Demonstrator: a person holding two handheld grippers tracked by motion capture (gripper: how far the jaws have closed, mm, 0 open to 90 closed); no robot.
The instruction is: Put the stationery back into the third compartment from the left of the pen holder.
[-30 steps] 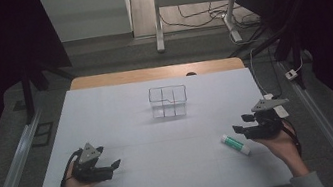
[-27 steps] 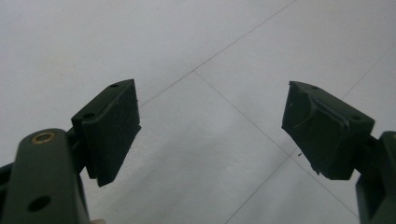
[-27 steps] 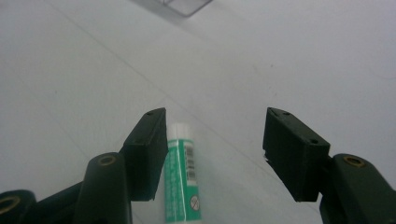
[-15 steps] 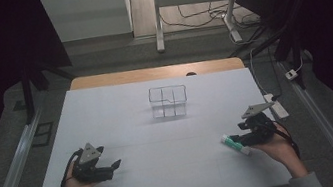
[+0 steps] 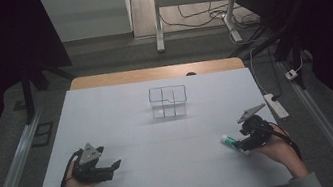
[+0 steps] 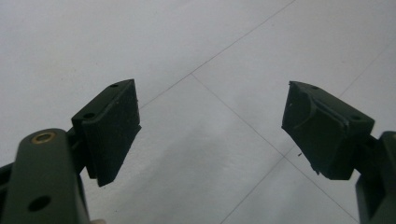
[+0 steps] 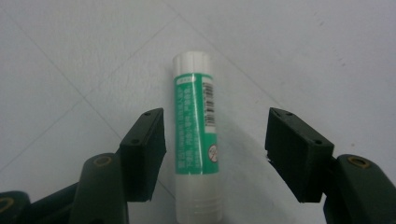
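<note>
Right gripper (image 7: 215,140) lowered over glue stick (image 7: 196,135), released; clear divided box (image 5: 168,101) empty.

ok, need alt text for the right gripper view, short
A green-and-white glue stick lies flat on the white table, running lengthwise between the right gripper's two open black fingers, which flank it without touching. Its white end points away from the camera, and thin grid lines cross the table surface.
</note>
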